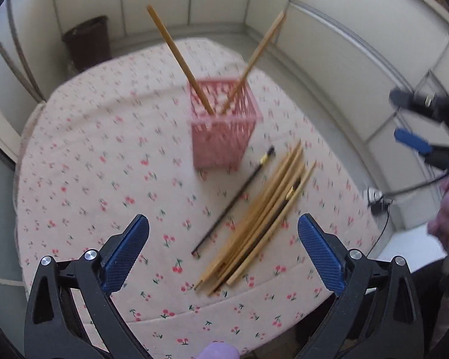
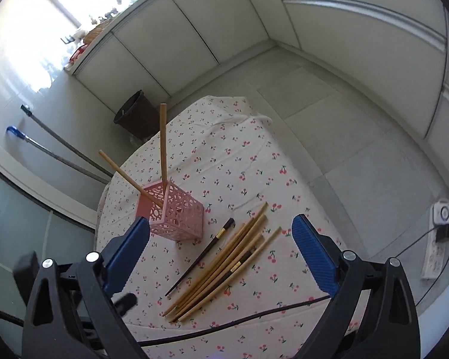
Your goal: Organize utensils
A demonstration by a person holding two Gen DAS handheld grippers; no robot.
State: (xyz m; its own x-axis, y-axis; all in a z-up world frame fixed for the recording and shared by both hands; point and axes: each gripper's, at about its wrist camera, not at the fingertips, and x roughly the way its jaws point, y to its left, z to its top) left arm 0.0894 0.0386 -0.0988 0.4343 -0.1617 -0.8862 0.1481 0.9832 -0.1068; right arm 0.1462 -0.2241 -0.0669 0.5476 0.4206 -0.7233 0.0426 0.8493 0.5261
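Observation:
A pink perforated holder (image 1: 224,125) (image 2: 176,217) stands on the cherry-print tablecloth (image 1: 104,155) (image 2: 233,161) with two wooden chopsticks (image 1: 179,59) (image 2: 163,146) leaning in it. A pile of several wooden chopsticks (image 1: 263,218) (image 2: 224,266) lies to its right, with a dark chopstick among them. A single black chopstick (image 1: 233,200) (image 2: 202,257) lies between holder and pile. My left gripper (image 1: 223,251) is open and empty above the near end of the pile. My right gripper (image 2: 221,251) is open and empty above the pile; it also shows in the left wrist view (image 1: 407,119).
A dark bin (image 1: 86,42) (image 2: 136,116) stands on the floor beyond the table. A black cable (image 2: 224,326) crosses the table's near edge. A power strip (image 2: 440,239) and plug lie on the floor at right. Mop handles (image 2: 60,146) lean at left.

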